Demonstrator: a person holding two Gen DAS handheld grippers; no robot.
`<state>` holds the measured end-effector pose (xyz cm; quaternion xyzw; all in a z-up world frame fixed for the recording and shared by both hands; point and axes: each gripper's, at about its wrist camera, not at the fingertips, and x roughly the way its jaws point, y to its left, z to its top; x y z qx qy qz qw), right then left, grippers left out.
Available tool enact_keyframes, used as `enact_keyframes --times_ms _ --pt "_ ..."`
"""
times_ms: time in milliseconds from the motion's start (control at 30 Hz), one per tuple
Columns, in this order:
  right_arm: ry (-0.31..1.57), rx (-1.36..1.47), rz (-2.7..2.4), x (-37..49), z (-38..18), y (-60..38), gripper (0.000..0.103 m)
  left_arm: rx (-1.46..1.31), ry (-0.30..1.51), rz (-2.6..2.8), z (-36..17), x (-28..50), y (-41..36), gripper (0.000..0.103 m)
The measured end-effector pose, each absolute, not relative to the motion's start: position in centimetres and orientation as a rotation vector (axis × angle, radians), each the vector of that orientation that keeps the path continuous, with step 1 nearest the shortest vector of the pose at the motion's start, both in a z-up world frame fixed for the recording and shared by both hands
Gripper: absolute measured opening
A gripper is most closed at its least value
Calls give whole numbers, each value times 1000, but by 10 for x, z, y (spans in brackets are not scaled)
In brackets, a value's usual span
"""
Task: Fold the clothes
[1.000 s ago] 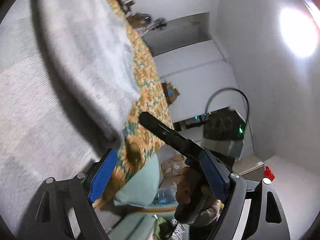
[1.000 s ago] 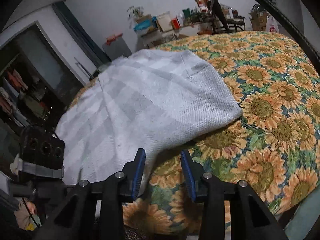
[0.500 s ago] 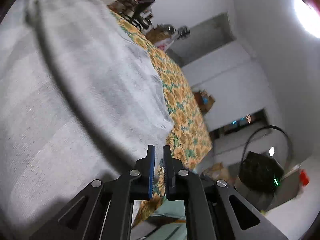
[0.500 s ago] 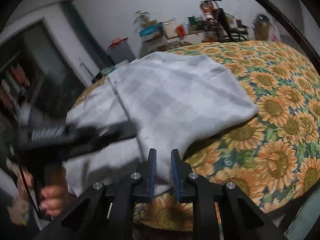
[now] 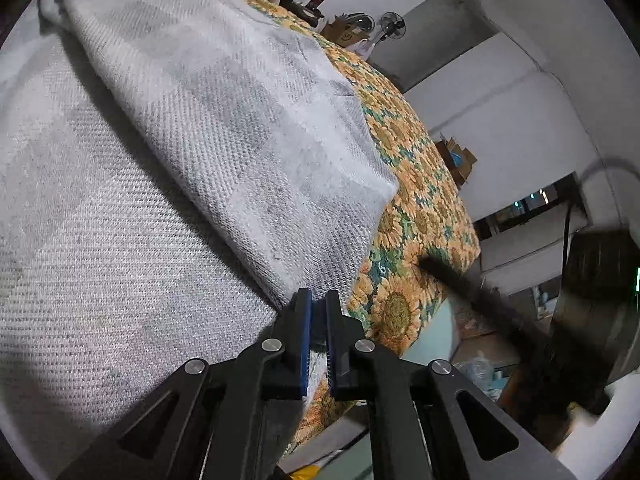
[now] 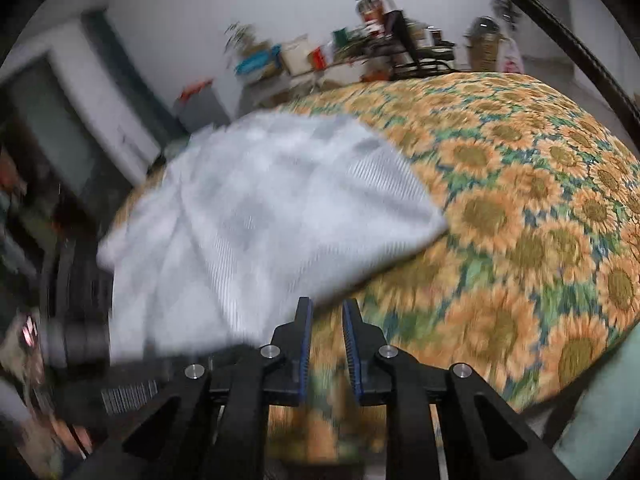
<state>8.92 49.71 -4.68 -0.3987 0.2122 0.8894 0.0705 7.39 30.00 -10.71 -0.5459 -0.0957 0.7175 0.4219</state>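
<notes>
The left gripper (image 5: 318, 312) is clamped on the near edge of the grey checked garment (image 5: 224, 128), so lift that hem evenly and carry it over without letting it bunch. The right gripper (image 6: 325, 320) stands slightly apart with nothing visibly pinched; the cloth's edge lies just beside its left finger. The garment sprawls across the sunflower bedspread (image 6: 520, 200), directly ahead of both grippers.

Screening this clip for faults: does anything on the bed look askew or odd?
The grey checked garment lies bunched, its folded-over flap diagonal on the sunflower bedspread. The right gripper seems to hold nothing; the cloth edge sits beside its jaws. Nothing looks spilled or damaged.
</notes>
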Motion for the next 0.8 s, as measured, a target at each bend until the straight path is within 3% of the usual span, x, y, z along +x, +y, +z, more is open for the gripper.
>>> enact_keyframes --times_ms 133,200,333,433,467,533,633,800 --pt "600 -1307 2685 46 -57 493 31 -1350 -225 1823 -99 79 290 6" --pt "551 -1403 2661 30 -72 486 32 -1360 -258 1803 -102 78 286 6" --pt "398 -1446 2595 34 -84 482 24 -1367 -281 1780 -105 77 280 6" --pt "425 -1456 2525 41 -82 491 19 -1356 -262 1788 -105 80 280 6" --pt "402 -1461 2480 42 -79 492 25 -1354 -253 1793 -104 81 280 6" --pt "304 -1399 2447 40 -68 492 28 -1353 -246 1797 -104 83 279 6" --pt "400 -1334 2596 34 -56 488 34 -1344 -260 1796 -106 85 275 6" --pt "332 -1478 2551 19 -87 472 34 -1300 -283 1828 -108 96 266 6"
